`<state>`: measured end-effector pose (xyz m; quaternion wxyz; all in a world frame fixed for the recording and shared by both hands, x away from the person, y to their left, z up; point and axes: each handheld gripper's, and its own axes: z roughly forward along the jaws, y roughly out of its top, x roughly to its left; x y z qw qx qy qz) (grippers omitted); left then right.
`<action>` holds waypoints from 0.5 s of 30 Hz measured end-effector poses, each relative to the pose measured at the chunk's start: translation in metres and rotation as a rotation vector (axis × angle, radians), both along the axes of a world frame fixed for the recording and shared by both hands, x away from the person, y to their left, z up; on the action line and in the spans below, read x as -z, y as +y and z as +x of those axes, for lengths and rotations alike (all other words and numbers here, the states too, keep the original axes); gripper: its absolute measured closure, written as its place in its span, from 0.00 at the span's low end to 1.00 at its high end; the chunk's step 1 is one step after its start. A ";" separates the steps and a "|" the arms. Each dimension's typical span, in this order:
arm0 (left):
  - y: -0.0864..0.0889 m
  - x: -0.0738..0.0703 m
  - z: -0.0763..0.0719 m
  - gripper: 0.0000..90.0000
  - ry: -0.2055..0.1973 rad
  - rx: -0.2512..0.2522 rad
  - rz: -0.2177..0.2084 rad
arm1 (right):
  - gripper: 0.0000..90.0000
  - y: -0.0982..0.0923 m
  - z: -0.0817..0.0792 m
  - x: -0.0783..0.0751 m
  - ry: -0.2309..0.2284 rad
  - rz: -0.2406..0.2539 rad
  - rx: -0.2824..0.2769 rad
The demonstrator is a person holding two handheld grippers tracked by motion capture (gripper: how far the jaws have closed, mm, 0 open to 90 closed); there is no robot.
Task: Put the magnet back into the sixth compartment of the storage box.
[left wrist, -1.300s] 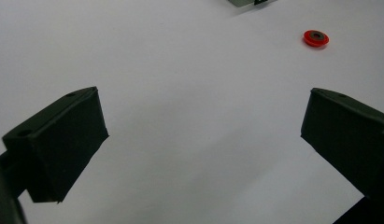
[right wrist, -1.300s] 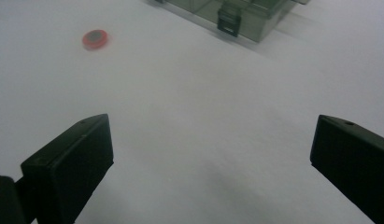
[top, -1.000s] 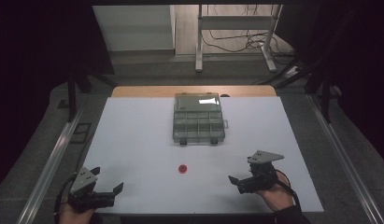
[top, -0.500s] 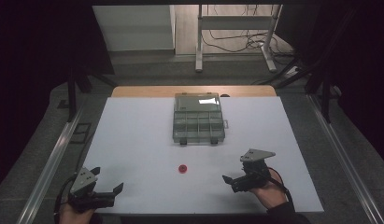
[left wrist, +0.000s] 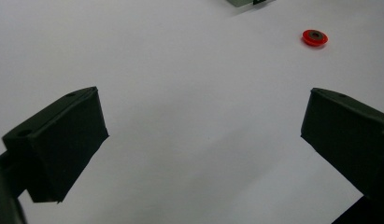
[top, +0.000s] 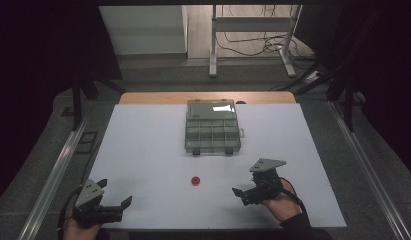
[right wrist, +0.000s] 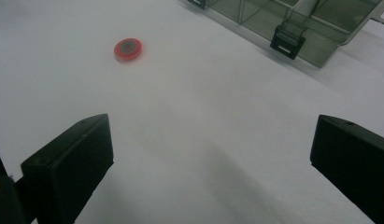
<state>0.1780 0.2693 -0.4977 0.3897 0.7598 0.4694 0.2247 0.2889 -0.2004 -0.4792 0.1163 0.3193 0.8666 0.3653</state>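
Note:
A small red disc (top: 195, 180) with a dark centre lies flat on the white table (top: 143, 150), in front of a clear compartment box (top: 213, 132). My right gripper (top: 239, 196) is to the right of the disc, pointing left at it, open and empty. My left gripper (top: 114, 192) rests at the front left corner, also open and empty. In the right gripper view the disc (right wrist: 128, 48) lies ahead to the left of the open gripper (right wrist: 210, 158), well short of the jaws. In the left gripper view the disc (left wrist: 315, 37) is far off at the upper right of the gripper (left wrist: 199, 140).
The box's front wall with a black latch (right wrist: 287, 41) stands at the upper right in the right gripper view. A wooden strip (top: 208, 97) runs behind the white board. Metal rails (top: 58, 165) run along both sides of the table.
My right gripper has moved left and slightly nearer, closing on the red disc. The left gripper and the disc have stayed where they were.

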 end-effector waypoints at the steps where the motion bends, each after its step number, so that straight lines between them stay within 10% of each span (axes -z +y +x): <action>1: 0.000 0.000 0.000 0.01 0.000 0.000 0.001 | 0.00 0.002 0.001 0.000 -0.001 0.000 -0.003; 15: 0.000 0.000 0.000 0.01 -0.002 0.000 0.004 | 0.00 0.017 0.008 0.001 0.021 -0.001 -0.023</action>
